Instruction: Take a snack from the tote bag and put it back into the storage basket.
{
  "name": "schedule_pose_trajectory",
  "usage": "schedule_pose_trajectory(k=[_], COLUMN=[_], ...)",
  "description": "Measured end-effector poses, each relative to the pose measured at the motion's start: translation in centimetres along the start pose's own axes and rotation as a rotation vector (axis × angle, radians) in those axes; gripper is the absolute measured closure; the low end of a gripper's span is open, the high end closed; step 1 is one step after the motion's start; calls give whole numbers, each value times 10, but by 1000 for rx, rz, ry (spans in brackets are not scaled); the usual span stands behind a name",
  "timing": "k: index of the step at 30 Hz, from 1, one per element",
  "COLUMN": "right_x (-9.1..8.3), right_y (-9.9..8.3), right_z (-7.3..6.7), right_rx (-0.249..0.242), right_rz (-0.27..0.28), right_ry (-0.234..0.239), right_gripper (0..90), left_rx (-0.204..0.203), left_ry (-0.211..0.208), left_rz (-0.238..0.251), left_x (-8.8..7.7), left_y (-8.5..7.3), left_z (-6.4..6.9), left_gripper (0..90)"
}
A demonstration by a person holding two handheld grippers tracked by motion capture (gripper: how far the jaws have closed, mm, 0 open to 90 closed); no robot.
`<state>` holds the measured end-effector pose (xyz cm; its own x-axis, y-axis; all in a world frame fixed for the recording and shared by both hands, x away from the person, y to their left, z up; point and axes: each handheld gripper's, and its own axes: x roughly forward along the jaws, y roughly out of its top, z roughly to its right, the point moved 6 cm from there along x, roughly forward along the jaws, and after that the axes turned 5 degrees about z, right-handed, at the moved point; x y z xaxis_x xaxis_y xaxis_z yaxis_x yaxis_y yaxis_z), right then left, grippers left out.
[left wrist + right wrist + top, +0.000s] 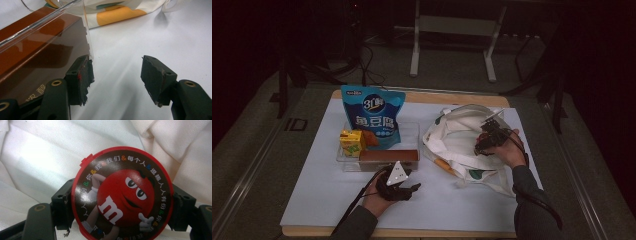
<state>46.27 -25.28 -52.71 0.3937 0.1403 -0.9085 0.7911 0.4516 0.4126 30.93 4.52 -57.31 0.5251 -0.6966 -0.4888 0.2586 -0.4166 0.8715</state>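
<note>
Right gripper was clamped on the candy tub, held inside the tote, probably to drop it there. Left gripper sat open and empty beside the tray, likely waiting its turn.

Counted on the surface: one blue snack pouch, one yellow drink carton, one brown box, one clear tray, one cloth bag, one red-rimmed round tin. Two grippers were noted.

Candy tub body hidden behind its lid.
</note>
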Motion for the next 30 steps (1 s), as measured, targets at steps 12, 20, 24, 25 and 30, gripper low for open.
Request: schedule_pose_trajectory(k=[12,20,24,25,30], right_x=[-6,-16,-19,-21,-27], right_y=[1,7,10,11,16], right_z=[-2,-8,-11,-12,-18], right_rx=[6,-10,-16,-19,-29], right_rz=[7,25,32,33,43], right_ry=[2,16,24,24,31], right_gripper=[257,257,257,257,257], left_rx=[-1,-2,-1,-2,0], left_ry=[-2,-2,-3,-2,-2], left_rz=[-1,-1,-1,-1,-2], left_x=[0,0,0,0,0], left_y=[0,0,0,0,0], left_z=[0,0,0,0,0], left_gripper=[406,406,406,406,406])
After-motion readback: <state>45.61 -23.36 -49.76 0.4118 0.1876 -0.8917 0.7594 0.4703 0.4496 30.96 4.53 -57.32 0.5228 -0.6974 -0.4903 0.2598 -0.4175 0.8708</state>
